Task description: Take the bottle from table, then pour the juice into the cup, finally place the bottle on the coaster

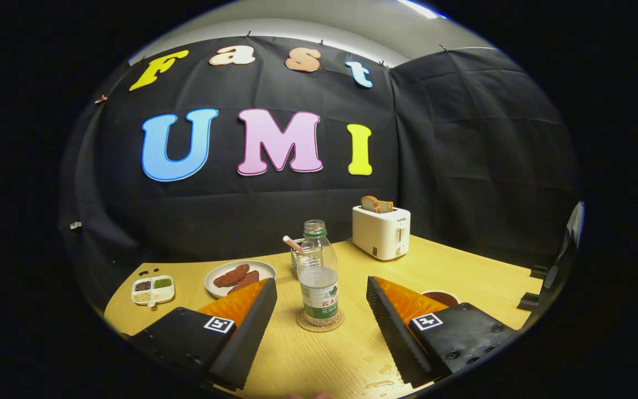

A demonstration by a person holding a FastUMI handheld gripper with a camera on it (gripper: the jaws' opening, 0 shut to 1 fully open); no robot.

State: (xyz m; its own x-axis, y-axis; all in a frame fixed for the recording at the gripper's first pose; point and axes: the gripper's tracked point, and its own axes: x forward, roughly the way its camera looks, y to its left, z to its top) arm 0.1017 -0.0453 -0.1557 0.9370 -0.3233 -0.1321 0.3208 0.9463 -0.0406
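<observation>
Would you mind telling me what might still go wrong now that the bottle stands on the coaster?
The bottle has no cap and still holds liquid; it stands upright on the small coaster, so a nudge could tip and spill it. The open claw flanks it without touching, so a skewed move could clip it. Droplets lie on the table near the fingers, and the cup sits behind one finger, easily bumped.

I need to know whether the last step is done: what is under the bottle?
A round coaster lies under the bottle, its rim showing around the base. The bottle covers its middle. The open gripper has a finger on each side, touching neither.
</observation>
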